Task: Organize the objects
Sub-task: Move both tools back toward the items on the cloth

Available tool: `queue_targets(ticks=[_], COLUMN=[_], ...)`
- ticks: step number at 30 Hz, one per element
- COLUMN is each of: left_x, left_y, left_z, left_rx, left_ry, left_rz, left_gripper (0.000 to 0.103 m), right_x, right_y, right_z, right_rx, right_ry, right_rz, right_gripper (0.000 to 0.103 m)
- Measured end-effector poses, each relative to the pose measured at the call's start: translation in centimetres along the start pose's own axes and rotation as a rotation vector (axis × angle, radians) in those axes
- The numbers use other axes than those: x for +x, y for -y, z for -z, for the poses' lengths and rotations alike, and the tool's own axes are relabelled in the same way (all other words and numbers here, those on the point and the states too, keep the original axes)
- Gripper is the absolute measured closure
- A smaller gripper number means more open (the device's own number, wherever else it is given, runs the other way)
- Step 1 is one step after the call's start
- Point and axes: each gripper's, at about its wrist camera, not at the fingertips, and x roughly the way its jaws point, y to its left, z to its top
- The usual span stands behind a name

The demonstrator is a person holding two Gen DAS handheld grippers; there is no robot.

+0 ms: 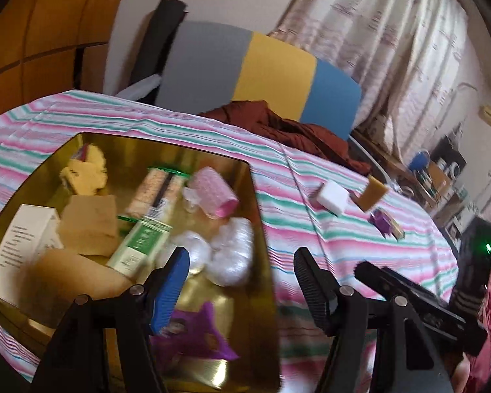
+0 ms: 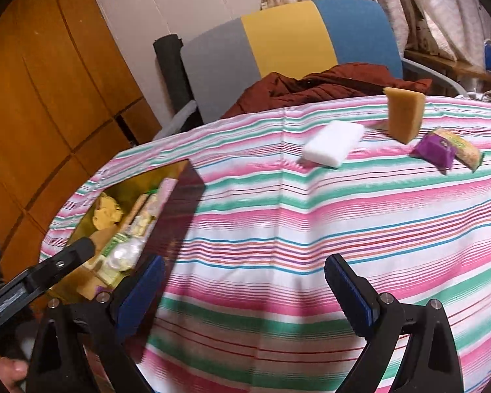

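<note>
A gold tray on the striped tablecloth holds several items: a pink roll, a green-and-white tube, a purple packet, boxes and clear wraps. My left gripper is open and empty above the tray's right edge. On the cloth lie a white block, a brown sponge and a purple packet beside a yellow bar. My right gripper is open and empty above bare cloth, well short of them. The tray is at its left.
A grey, yellow and blue chair back with a dark red jacket stands behind the table. Wooden cabinets are at the left, curtains behind. The other gripper shows at the lower right of the left wrist view.
</note>
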Motion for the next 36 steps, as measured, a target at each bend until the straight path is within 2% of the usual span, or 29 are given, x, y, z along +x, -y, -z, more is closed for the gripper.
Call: queue_targets(ticks=[10,17,25,28,32,36], left_x=[1.7,3.9,5.8,6.0,5.8,5.4], left_y=[5.9,9.7,11.4,11.8,12.1,12.0], left_z=[1.8,3.2,4.2,4.5,4.9,5.1], left_rx=[0.134,0.233,0.256,0.265,0.265,0.261], left_ry=[-0.083,-0.170,-0.233,-0.251,-0.260,-0.261], left_rz=[0.084,0.126,0.130,0.131,0.122,0.107], left_gripper=[0.036,0.036,0.036,0.036,0.036,0.036], right_x=[-0.6,-1.4,-1.8,-1.0,1.1,4.2], right_y=[5.4,9.8,15.5,16.7,18.3,19.3], right_z=[-0.7,-1.6,-2.6,-4.6,-8.9,-11.7], right_rx=[0.032,0.044,0.077,0.031,-0.045,-0.105], right_ry=[0.006,0.017,0.009,0.023,0.055,0.032], right_rz=[0.088,0.166,0.247,0.259,0.255,0.293], right_gripper=[0.004,0.004,0.004,0.004,0.004,0.004])
